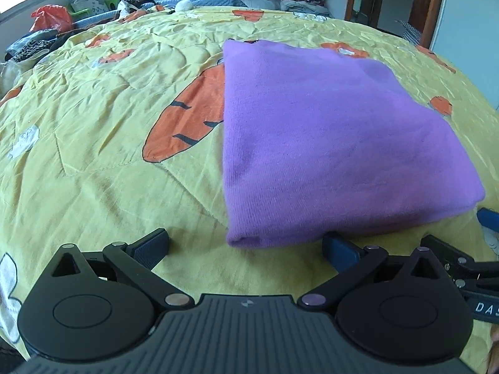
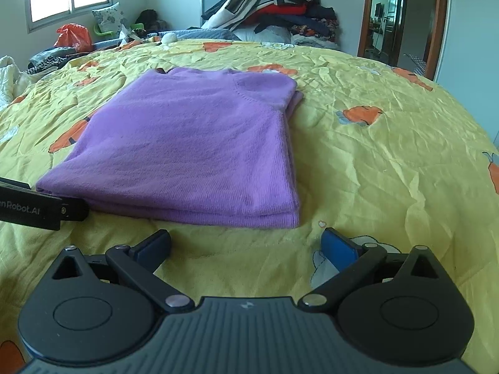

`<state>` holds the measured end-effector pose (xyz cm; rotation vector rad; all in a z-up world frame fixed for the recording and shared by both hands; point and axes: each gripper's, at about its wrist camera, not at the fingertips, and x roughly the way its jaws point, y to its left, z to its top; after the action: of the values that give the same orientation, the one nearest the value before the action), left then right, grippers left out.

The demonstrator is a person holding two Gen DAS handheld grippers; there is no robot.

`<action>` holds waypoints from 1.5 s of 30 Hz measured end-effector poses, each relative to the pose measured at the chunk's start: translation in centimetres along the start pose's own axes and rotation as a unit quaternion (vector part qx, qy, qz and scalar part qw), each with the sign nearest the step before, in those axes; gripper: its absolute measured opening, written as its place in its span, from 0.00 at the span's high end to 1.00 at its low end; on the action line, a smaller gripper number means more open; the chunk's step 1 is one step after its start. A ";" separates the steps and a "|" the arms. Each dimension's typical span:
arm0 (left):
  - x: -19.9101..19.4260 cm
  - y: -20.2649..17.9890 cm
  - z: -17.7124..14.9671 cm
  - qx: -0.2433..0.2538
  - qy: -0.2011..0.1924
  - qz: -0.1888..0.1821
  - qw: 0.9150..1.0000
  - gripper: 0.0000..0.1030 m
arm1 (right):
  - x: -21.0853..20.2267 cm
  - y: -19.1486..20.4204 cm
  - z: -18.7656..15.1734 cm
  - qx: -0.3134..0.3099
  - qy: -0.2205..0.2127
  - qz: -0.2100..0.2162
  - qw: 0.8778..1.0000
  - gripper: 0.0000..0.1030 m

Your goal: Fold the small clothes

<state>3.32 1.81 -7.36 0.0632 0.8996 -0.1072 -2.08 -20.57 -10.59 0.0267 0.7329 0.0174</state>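
A purple knit garment point(image 1: 327, 131) lies folded into a flat rectangle on the yellow carrot-print bedspread point(image 1: 103, 168). My left gripper point(image 1: 246, 246) is open just short of its near left corner, holding nothing. In the right wrist view the same purple garment point(image 2: 193, 149) shows stacked layers along its near edge. My right gripper point(image 2: 246, 244) is open in front of the near right corner, nothing between its fingers. The right gripper's fingers also show at the right edge of the left wrist view, and the left gripper's body point(image 2: 40, 205) shows at the left of the right wrist view.
A heap of clothes point(image 2: 274, 6) is piled at the head of the bed. A red bag point(image 2: 73, 35) and a pillow point(image 2: 109, 18) sit near the window at back left. An open doorway point(image 2: 402, 18) is at back right. Bedspread point(image 2: 389, 155) stretches right of the garment.
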 end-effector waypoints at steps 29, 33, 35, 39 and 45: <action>-0.3 -0.1 -1.9 0.002 -0.076 -0.001 0.997 0.00 | 0.2 0.4 0.1 0.002 -0.003 -0.003 1.000 0.00; -0.2 -0.1 -1.9 0.001 -0.078 -0.001 0.997 0.00 | 0.2 0.4 0.1 0.002 -0.003 -0.002 1.000 0.00; -0.2 -0.1 -1.9 0.001 -0.079 -0.001 0.997 0.00 | 0.2 0.4 0.1 0.002 -0.003 -0.003 1.000 0.00; -0.2 -0.1 -1.9 0.001 -0.080 -0.001 0.997 0.00 | 0.2 0.4 0.1 0.001 -0.003 -0.003 1.000 0.00; -0.2 -0.1 -1.9 0.001 -0.080 -0.001 0.997 0.00 | 0.4 0.6 0.4 -0.002 -0.002 0.002 1.000 0.00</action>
<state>1.67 1.89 -8.38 0.0539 0.7401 -0.1139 -1.53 -19.94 -10.59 0.0252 0.7291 0.0220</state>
